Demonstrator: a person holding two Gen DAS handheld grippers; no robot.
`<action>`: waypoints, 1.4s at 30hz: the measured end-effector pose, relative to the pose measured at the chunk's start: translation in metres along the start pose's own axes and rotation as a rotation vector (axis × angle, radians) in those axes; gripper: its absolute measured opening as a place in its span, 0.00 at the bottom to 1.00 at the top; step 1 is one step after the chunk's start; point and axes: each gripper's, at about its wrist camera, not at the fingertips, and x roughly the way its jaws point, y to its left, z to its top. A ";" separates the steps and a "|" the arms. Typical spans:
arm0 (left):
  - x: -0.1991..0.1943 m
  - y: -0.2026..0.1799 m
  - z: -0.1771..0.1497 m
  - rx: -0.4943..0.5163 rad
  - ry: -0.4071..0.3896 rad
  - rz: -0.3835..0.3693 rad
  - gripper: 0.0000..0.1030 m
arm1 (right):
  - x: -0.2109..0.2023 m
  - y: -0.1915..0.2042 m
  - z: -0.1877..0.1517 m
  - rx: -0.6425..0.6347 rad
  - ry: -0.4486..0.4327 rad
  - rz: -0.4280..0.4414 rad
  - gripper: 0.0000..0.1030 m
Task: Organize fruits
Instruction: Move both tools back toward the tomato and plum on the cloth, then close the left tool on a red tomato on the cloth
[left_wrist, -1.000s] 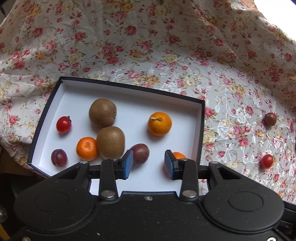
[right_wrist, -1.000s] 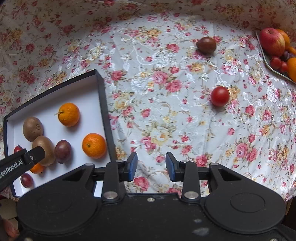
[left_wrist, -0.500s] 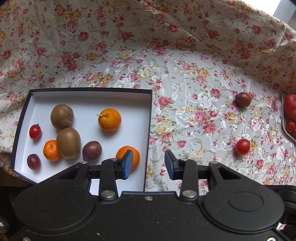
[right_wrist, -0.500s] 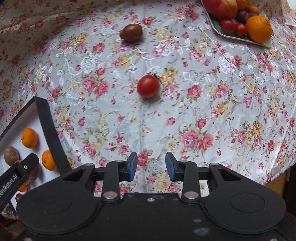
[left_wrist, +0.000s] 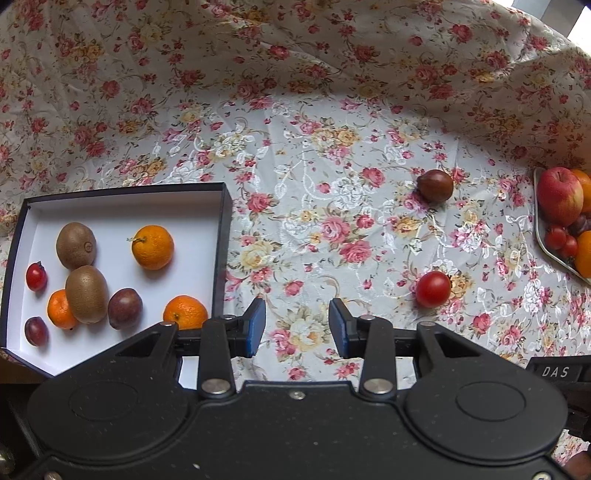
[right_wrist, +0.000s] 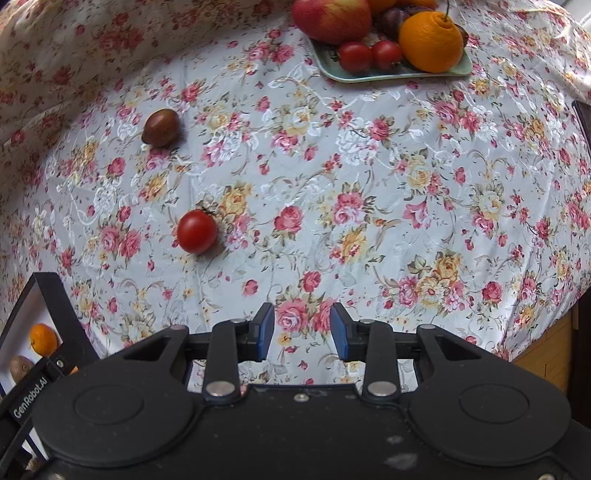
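Observation:
A black box with a white floor (left_wrist: 122, 206) lies at the left and holds kiwis (left_wrist: 75, 245), oranges (left_wrist: 152, 247), a small red tomato (left_wrist: 36, 276) and dark plums (left_wrist: 125, 308). A red tomato (left_wrist: 433, 289) (right_wrist: 197, 231) and a dark brown tomato (left_wrist: 436, 185) (right_wrist: 161, 127) lie loose on the floral cloth. My left gripper (left_wrist: 297, 326) is open and empty, just right of the box. My right gripper (right_wrist: 302, 332) is open and empty over bare cloth, with the red tomato ahead to its left.
A pale green tray (right_wrist: 391, 74) (left_wrist: 546, 243) at the far right holds an apple (right_wrist: 331, 16), a large orange (right_wrist: 431, 41), small tomatoes and plums. The cloth rises in folds at the back. The table's right edge (right_wrist: 546, 321) shows wood below.
Both grippers have swung to the right, away from the box. The box has slid left in both views and the tray has come into view. Both grippers stay open.

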 end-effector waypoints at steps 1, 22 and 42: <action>0.001 -0.004 0.001 0.005 0.000 0.000 0.46 | 0.001 -0.003 0.001 0.010 0.000 -0.002 0.35; 0.037 -0.064 0.020 0.112 0.040 -0.046 0.46 | 0.004 -0.031 0.043 0.066 -0.010 -0.008 0.35; 0.059 -0.103 0.025 0.139 0.072 -0.148 0.48 | 0.011 -0.033 0.067 0.091 -0.017 -0.011 0.35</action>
